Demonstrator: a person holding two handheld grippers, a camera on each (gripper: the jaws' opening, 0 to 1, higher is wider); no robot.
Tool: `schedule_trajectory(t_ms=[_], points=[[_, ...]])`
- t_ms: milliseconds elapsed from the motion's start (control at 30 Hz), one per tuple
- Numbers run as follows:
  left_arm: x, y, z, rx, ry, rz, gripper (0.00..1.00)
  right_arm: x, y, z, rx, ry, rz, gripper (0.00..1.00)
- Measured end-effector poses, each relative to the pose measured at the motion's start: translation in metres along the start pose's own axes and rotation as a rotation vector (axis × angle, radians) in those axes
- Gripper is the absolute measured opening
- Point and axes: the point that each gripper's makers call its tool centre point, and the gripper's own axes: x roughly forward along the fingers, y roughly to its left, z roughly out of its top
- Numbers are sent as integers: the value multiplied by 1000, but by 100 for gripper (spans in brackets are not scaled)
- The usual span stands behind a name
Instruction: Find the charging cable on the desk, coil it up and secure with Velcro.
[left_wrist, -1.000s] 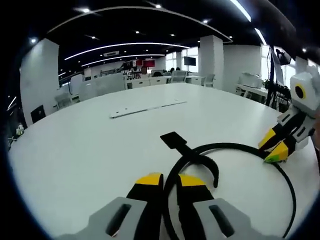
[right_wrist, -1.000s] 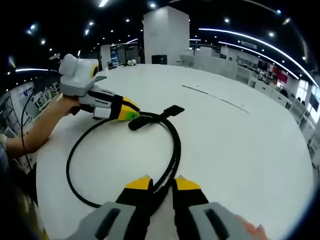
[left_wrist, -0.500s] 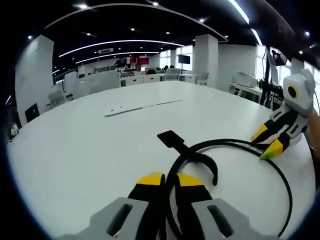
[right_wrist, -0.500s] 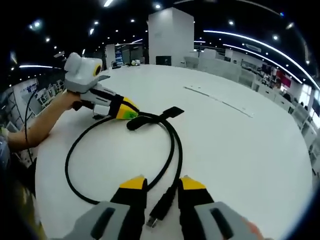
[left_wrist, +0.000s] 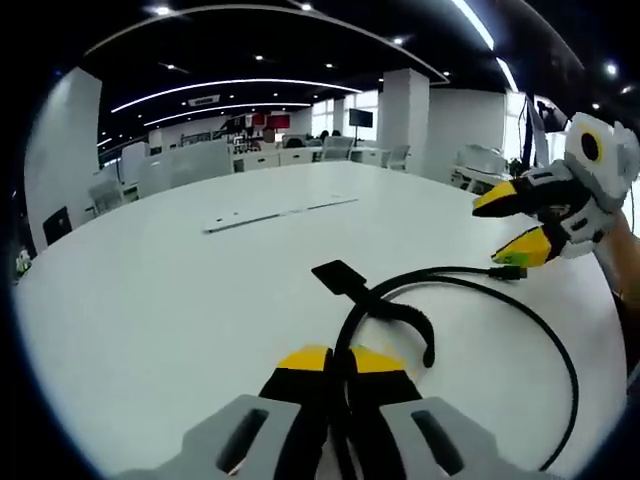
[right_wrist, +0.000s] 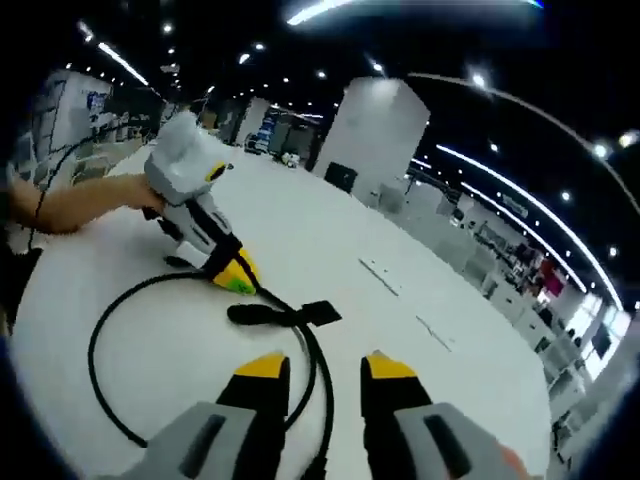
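Lying on the white round table, the black charging cable forms one loose loop. In the left gripper view, the left gripper has its yellow-tipped jaws drawn together on the cable, which runs up between them from the bottom of the picture. Just ahead of those tips the cable bends forward to where the loop crosses itself, and there the black Velcro strap sticks out flat on the table, away from the gripper. A short curved tail of the strap or cable hangs down to the right of the tips. Farther off to the right, the cable's plug end lies on the table, right below the lower jaw of the right gripper, which is lifted off the surface with its jaws spread and nothing between them.

Seen from the right gripper view, that gripper has its two jaws well apart with only the table and a stretch of cable showing past them. Ahead and to the left, the left gripper presses down on the cable beside the strap, with a person's hand behind it. A thin pale strip lies on the table well beyond the cable.
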Motion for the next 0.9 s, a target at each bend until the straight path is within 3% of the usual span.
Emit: schedule_trajectory(t_ms=[67,167,300,500,600,700,833,900], points=[[0,0,0,-1,-1,-3,7,17,14,-7,-104,31,22,27],[-1,-1,0,4,0,-3,7,34,26,-13,-83,40,49,29],[-1,-1,0,3,-1,-5,7,44,27,-11,-121,9,41,27],[-1,-1,0,9,0,-8,7,52,37,4,-94,-67,63,29],[-1,-1,0,9,-1,-11,7,54,38,9,-148,-78,33,29],[-2,-1,-1,11,-2,-12,7,54,41,17,-146,-102,26,28],[-2,-1,-1,13,-3,-14,7,50,33,35,-123,-163,-13,25],[-2,-1,-1,15,-3,-14,7,49,33,39,-126,-171,-13,19]])
